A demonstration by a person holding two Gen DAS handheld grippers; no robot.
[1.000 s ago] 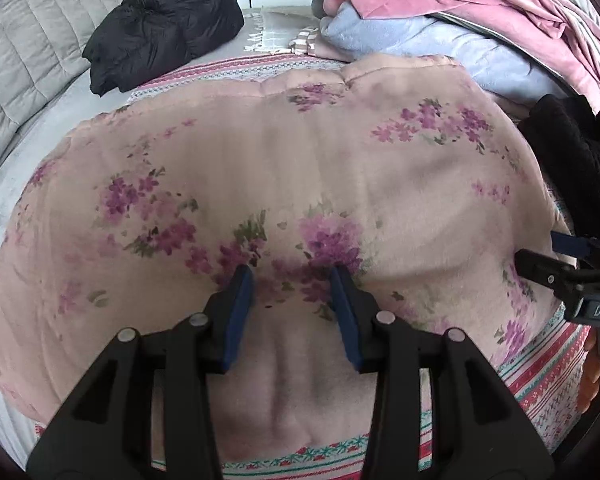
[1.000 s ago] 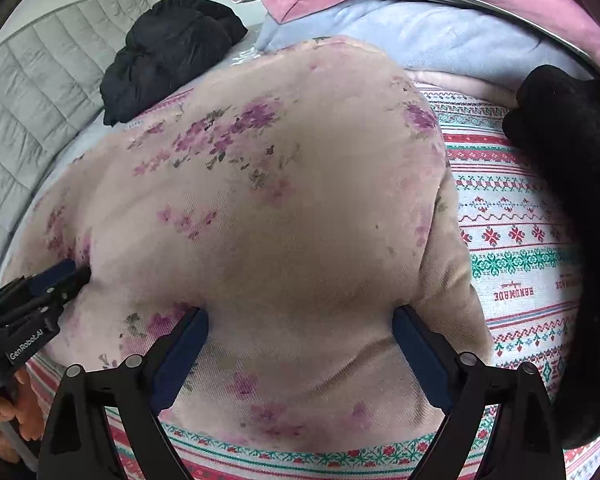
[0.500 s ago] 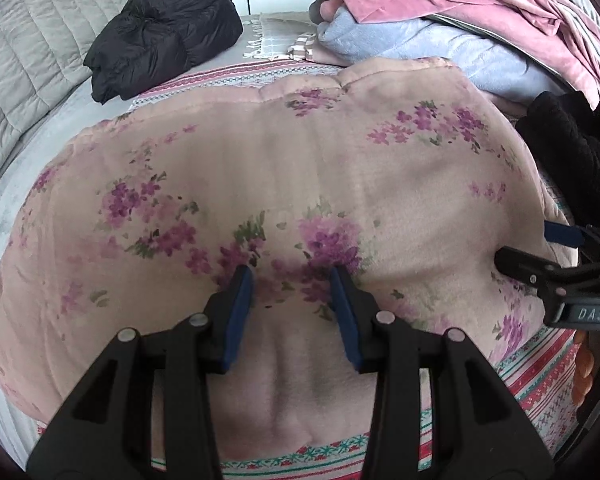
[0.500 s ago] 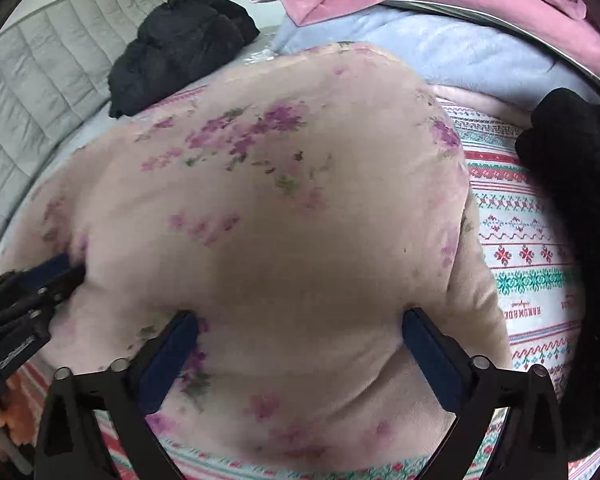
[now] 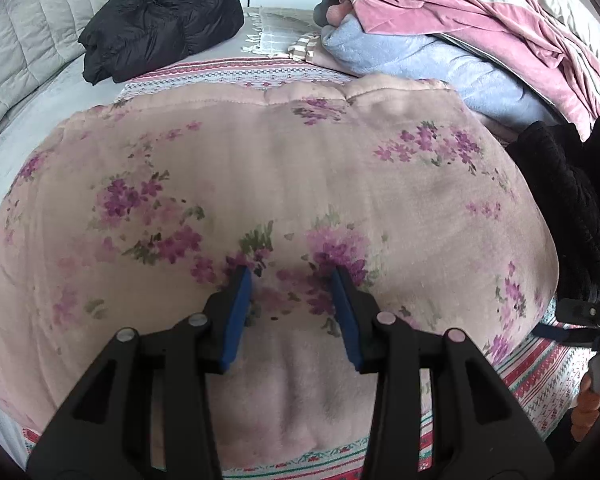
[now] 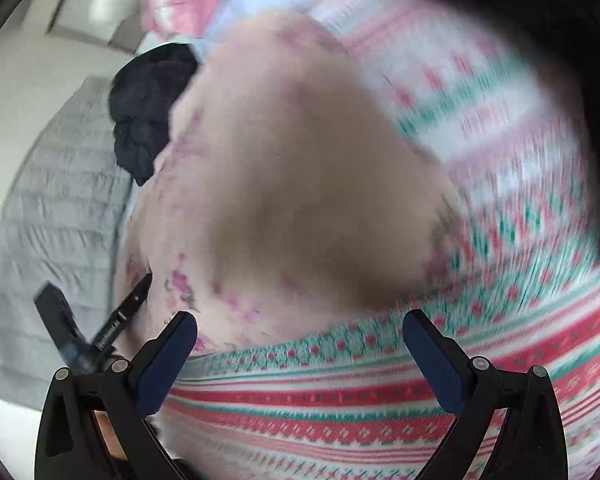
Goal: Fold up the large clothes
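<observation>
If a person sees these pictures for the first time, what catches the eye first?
A big pink floral garment fills the middle, lying on a striped patterned blanket. The left tool pinches a fold near its front edge. A black puffy jacket sits behind, at the left.

floral garment (image 5: 284,168) on patterned blanket (image 5: 540,376), jacket (image 5: 160,20) behind-left, clothes pile (image 5: 460,28) behind-right

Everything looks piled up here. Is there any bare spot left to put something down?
Yes: the grey bed surface at far left, between the quilted headboard, the black jacket and the floral pink garment. Also the striped patterned cloth under the right claw. Far right is crowded: a heap of pink and blue clothes and a black garment.
</observation>
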